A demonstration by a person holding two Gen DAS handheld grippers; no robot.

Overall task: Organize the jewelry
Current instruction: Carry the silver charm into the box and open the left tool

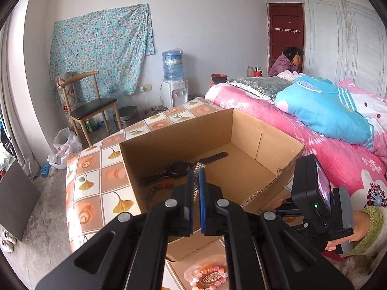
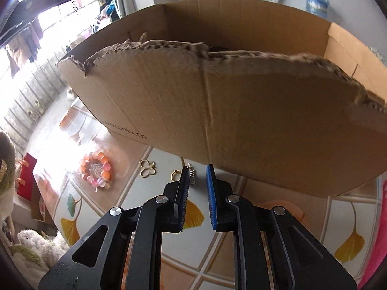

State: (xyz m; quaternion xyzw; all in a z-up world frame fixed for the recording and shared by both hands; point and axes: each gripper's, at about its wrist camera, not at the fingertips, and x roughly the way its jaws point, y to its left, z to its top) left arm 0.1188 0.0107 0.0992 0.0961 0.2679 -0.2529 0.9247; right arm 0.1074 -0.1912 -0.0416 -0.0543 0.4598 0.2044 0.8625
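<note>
Bedroom setup, with a pink-quilted bed (image 1: pixel 302 130) right next to a table (image 1: pixel 96 169) covered in a ginkgo-leaf print cloth. On the table sits an open cardboard box (image 1: pixel 169 145) with a torn front edge. Inside it lies a black watch (image 1: pixel 179 168), plus a couple of small pieces near the front wall that I can't really make out.

Left gripper (image 1: pixel 197 171) hangs over the box, clamped on a silver metal watch band (image 1: pixel 199 166) — the links poke out above the pads.

Right gripper (image 2: pixel 198 171) is low over the table in front of the box, fingers spread apart and holding nothing. Just beyond its tips lie a small silver piece (image 2: pixel 192 177), a gold ring (image 2: pixel 176 173) and a gold butterfly pendant (image 2: pixel 147 168). Further left sits a pink bead bracelet (image 2: pixel 96 171) — also visible in the left wrist view, near the bottom edge.
</note>
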